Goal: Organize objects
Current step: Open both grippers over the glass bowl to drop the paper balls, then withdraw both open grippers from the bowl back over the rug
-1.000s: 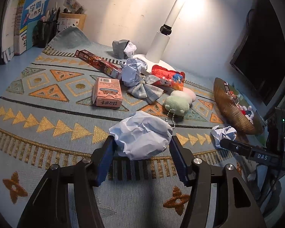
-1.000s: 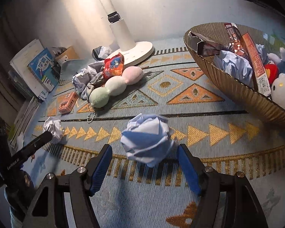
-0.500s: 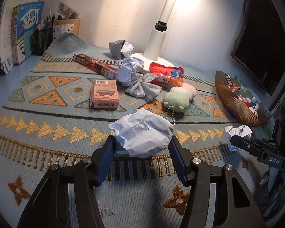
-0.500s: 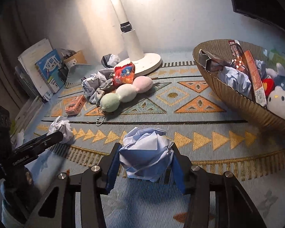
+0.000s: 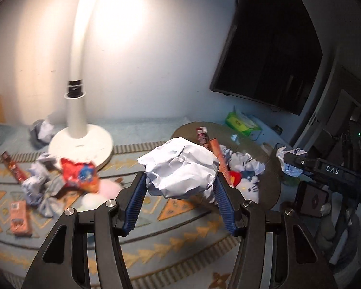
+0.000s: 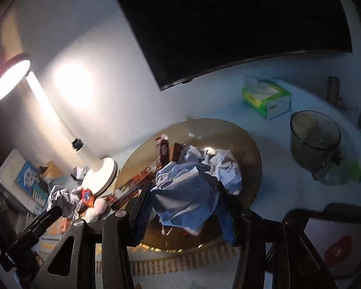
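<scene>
- Where a second ago both paper balls sat on the rug between the claws, both are now lifted clear and carried toward the basket point(image 6: 250, 144). EARLIER views showed the right claw wider; it has since closed.
- Left claw point(image 5: 180, 197): partly spread, pads pinching a white paper ball point(image 5: 180, 168), held in the air above the rug point(image 5: 156, 245), short of the basket's near rim.
- Right claw point(image 6: 183, 207): partly spread, pinching a blue-white paper ball point(image 6: 183, 195), hanging over the basket, which already holds crumpled paper and snack packets.
- Judgement: the right ball looks ready to drop; the left needs more travel.
- Snacks and a plush toy remain by the lamp point(image 5: 80, 142); sorting unfinished.
</scene>
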Available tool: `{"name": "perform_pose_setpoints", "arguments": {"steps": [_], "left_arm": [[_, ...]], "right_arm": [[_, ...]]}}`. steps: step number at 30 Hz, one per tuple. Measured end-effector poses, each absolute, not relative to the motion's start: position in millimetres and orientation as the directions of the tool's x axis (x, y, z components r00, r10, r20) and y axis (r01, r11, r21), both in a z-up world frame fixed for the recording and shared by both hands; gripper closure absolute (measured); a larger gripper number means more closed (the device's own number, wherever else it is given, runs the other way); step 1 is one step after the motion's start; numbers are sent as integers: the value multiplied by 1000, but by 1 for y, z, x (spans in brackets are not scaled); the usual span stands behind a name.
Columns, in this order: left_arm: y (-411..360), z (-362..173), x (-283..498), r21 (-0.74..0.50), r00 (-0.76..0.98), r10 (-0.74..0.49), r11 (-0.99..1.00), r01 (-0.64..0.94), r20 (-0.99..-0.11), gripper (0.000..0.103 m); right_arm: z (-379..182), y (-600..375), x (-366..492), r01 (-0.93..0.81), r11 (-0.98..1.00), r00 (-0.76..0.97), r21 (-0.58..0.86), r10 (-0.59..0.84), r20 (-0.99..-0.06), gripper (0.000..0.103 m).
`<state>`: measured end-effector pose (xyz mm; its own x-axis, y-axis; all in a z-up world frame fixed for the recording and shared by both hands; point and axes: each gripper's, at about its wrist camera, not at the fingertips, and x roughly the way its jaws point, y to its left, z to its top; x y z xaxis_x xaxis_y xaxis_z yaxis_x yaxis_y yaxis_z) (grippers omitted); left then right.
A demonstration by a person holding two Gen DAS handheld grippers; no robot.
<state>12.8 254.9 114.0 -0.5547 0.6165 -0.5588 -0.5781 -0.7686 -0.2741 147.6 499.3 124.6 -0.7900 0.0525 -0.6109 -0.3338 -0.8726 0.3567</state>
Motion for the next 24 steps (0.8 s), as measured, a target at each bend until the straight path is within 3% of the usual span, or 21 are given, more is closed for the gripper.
{"name": "perform_pose_setpoints", "arguments": {"steps": [5,7,8,10,17,24], "left_arm": [[321,105,-14,-277,-494,644,-731,-624,-584,49],[334,100,-20,-268,-495,635,-735,-622,-593,43],[337,98,-22,-261,-501,622,-746,-613,-602,33],[333,98,-22,-265,-505,620,-750,-606,-600,32],[249,113,8,-277,-589,592,-795,-540,-550,28],[119,85,42,-173,-717,340,-939,-298,-608,26]], "right_arm": [[125,527,105,-385,-847,-763,367,68,-643,54],[128,533,91,-376,-849,-767,372,60,-639,47],[128,535,85,-374,-850,-765,372,57,-641,41],[130,539,82,-370,-847,-770,382,49,-637,40],[129,525,109,-340,-840,-777,423,-2,-629,40],[127,429,147,-187,-915,-789,359,-78,-610,35]]}}
